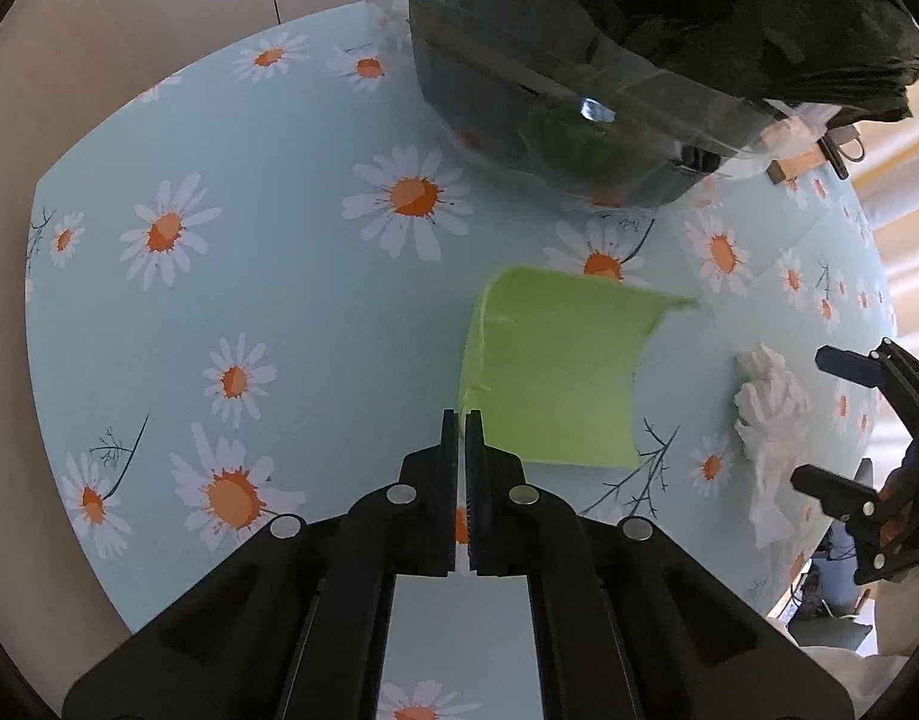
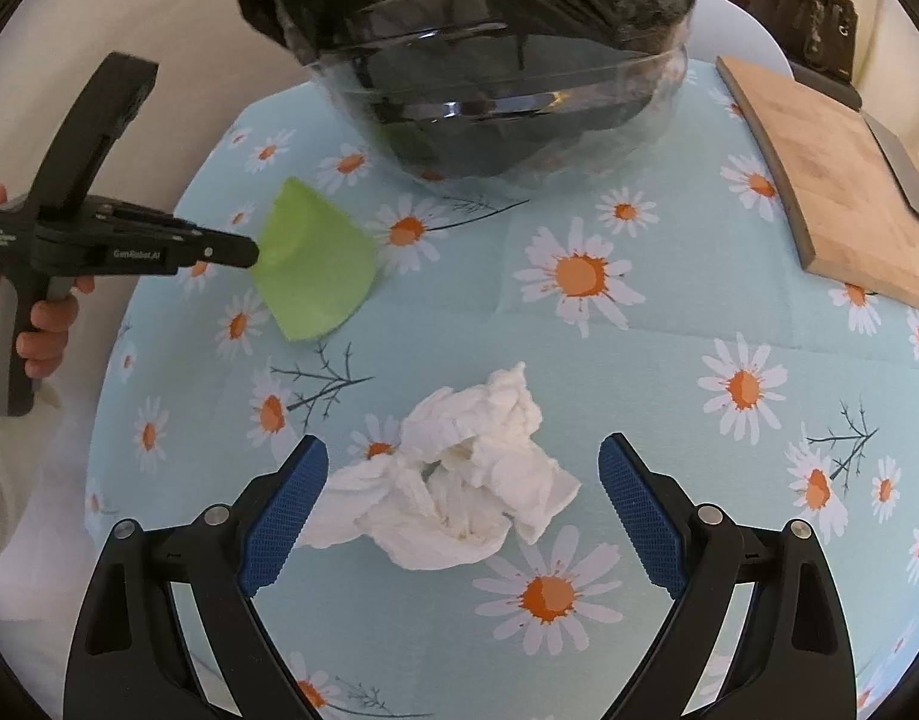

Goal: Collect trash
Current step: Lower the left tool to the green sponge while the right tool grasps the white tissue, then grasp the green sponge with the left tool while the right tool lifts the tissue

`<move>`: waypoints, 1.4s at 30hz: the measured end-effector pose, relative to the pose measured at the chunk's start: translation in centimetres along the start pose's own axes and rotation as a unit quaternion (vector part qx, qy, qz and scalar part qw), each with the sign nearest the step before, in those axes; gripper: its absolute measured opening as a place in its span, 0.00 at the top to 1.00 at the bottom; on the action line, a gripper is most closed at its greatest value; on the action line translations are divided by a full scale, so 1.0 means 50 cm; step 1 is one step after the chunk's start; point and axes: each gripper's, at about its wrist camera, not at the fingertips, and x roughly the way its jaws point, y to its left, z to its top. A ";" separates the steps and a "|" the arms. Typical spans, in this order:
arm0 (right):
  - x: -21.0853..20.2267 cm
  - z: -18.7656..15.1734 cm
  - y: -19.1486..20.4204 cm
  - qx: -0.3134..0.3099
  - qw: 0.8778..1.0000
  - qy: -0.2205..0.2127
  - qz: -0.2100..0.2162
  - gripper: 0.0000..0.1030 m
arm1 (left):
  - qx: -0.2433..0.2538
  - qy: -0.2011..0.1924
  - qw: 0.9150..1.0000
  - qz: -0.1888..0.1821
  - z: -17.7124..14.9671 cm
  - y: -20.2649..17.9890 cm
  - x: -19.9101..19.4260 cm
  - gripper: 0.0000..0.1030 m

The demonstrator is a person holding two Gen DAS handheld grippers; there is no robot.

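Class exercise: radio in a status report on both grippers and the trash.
Left gripper shut on green paper. Right gripper open over crumpled tissue, not gripping. Bin with black bag ahead, path clear.

Daisy-print table (image 2: 669, 324): bin (image 2: 495, 114), tissue wad (image 2: 459, 480), cutting board (image 2: 843, 180).

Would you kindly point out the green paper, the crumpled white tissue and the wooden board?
green paper (image 1: 555, 372), left wrist view, middle of the curled sheet.
crumpled white tissue (image 2: 459, 480), right wrist view, centre of the wad.
wooden board (image 2: 837, 180), right wrist view, top face.
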 end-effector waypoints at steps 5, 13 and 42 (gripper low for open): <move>0.030 -0.013 0.007 -0.006 1.000 0.018 -0.003 0.15 | 0.006 0.006 1.000 0.011 -0.009 -0.012 -0.004 0.98; 0.056 -0.027 -0.002 0.003 0.999 0.035 0.015 0.65 | 0.009 0.013 1.000 0.024 -0.032 -0.022 -0.021 0.98; -0.048 -0.038 0.001 -0.007 1.000 0.012 -0.006 0.69 | 0.031 0.016 0.999 0.014 0.044 -0.031 0.032 0.90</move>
